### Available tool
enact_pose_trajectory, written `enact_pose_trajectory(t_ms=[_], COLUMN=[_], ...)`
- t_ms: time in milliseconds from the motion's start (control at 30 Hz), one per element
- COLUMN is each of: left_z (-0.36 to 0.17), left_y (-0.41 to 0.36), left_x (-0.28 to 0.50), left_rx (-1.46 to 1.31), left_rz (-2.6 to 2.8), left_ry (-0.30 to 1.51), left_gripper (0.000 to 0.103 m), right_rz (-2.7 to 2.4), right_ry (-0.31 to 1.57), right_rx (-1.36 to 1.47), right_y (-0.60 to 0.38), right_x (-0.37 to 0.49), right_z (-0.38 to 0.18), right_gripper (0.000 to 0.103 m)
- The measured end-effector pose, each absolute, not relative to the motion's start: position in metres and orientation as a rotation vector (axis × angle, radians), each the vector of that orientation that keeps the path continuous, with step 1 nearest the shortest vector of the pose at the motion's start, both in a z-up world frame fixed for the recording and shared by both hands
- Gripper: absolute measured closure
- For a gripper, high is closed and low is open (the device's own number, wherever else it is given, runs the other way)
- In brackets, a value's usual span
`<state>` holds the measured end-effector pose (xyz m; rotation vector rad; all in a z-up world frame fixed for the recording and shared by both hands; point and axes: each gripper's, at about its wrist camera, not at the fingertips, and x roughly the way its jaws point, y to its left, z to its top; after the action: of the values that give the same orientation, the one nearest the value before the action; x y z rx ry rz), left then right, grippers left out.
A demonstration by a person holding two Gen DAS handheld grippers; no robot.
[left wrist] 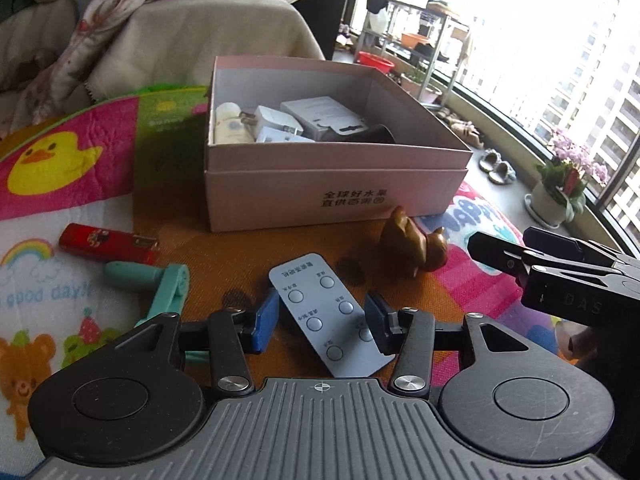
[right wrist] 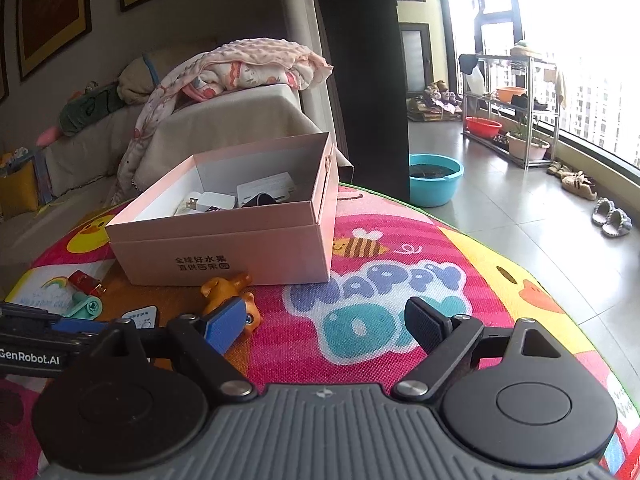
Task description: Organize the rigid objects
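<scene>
The left gripper (left wrist: 326,318) straddles a flat grey rectangular remote control (left wrist: 326,312) lying between its parted blue pads, untouched. Beyond sits the pink cardboard box (left wrist: 336,184). The right gripper (right wrist: 326,326) gapes empty.

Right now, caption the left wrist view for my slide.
Left hand-held gripper straddles a grey remote on the play mat, pink box behind.
</scene>
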<state>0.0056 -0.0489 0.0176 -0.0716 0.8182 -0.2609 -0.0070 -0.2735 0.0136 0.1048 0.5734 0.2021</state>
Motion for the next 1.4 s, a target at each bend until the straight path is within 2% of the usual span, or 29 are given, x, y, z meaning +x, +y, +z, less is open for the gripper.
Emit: enact_pose_trajectory(t_ms=[300,467,600,800,933,1100,1267,1400], left_z=[0.011,0.011,0.011,0.012,0.013,0.011,0.005,0.005], left_y=[-0.079,-0.076,-0.064,-0.022,-0.003,-0.006,-0.015,-0.010], left_x=[0.001,0.000,-0.015,-0.048,-0.058,-0.063,-0.071,-0.072], left_rx=[0.127,0.124,0.107,0.002,-0.039,-0.010,0.062,0.024], left_rz=[-0.308,-0.320,-0.359,-0.341,-0.311,-0.292,-0.285,-0.291], left_ry=[0.764,0.760,0.738,0.742,0.737,0.718,0.680,0.670], left_gripper=[0.048,0.048,0.060,0.060,0.060,0.059,0.059,0.059], right_rz=[0.181,0.175,0.171,0.172,0.240,0.291,0.313,0.311], right_ry=[0.588,0.606,0.620,0.639,0.647,0.684,0.734,0.691], right_rx=[0.134,0.144,0.147,0.141,0.026,-0.032,-0.003,-0.079], right_y=[-0.277,-0.277,-0.277,-0.275,-0.255,-0.226,-0.213,-0.195], right_x=[-0.005,-0.002,0.001,0.003,0.000,0.005,0.020,0.015], right_z=[0.012,0.010,0.009,0.008,0.011,0.015,0.013,0.020], right_gripper=[0.016,0.016,0.016,0.016,0.016,0.016,0.027,0.027])
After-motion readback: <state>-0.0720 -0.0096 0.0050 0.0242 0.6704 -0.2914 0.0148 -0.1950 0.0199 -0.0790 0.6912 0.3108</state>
